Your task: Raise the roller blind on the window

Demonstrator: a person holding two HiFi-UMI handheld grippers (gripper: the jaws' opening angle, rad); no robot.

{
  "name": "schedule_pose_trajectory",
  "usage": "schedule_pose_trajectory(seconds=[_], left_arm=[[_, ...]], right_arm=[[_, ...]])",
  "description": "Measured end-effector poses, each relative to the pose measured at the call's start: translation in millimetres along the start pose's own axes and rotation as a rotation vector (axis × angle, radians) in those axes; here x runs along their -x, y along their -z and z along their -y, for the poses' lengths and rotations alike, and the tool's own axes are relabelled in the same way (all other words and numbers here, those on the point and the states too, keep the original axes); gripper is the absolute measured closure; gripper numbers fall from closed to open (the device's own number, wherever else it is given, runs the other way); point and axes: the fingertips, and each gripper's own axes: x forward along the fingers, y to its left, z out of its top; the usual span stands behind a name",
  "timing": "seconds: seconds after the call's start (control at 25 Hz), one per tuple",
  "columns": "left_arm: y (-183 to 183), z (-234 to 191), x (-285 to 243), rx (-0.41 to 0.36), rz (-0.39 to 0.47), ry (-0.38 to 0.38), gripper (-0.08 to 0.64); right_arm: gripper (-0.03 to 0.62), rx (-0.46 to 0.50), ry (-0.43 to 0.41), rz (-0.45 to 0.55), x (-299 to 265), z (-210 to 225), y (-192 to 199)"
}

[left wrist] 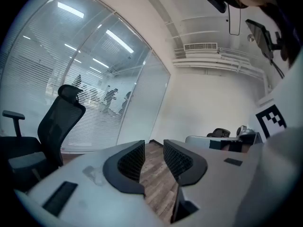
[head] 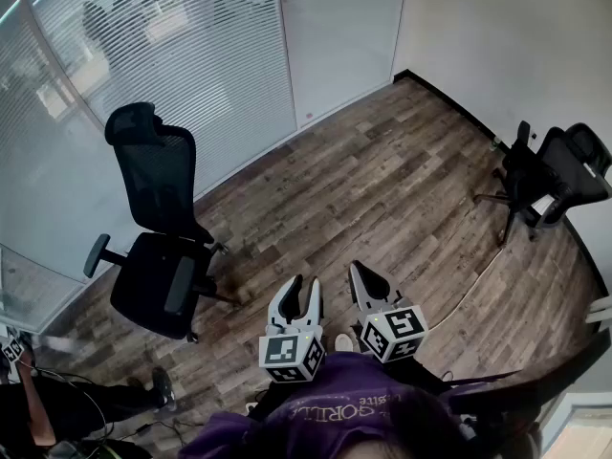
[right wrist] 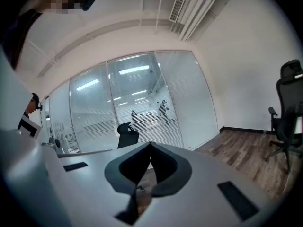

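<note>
Hanging low in frame, left claw gapes empty, right claw pinched together; blind lies far upper left, nearer the left.

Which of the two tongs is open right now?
The left tongs: their jaws stand apart, with floor showing between them and nothing held. The right tongs are shut, tips touching, empty.

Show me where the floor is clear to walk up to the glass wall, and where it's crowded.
Bare floor runs between the left chair and the right chair, up to the glass wall. Crowded: bottom left, by the left chair and a person. A cable lies near the right chair.
</note>
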Motion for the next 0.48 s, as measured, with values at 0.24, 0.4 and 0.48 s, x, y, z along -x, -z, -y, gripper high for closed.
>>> schedule_pose_trajectory(seconds=[0.24,0.4,0.48], left_arm=[[3.4,0.4,-0.4,0.002,-0.004,-0.004,0.436],[4.4,1.9,-1.5,-0.002,-0.01,-0.004,0.436],[4.2,3.5,-2.7,-0.002,-0.01,-0.004,0.436]], right_arm=[[0.595,-0.005,-0.004,-0.005,1.2,1.4,2.2],[0.595,-0.008,-0.003,-0.01,1.4,3.0,2.6],[0.595,-0.009,0.001,-0.01,2.4,5.2,1.8]])
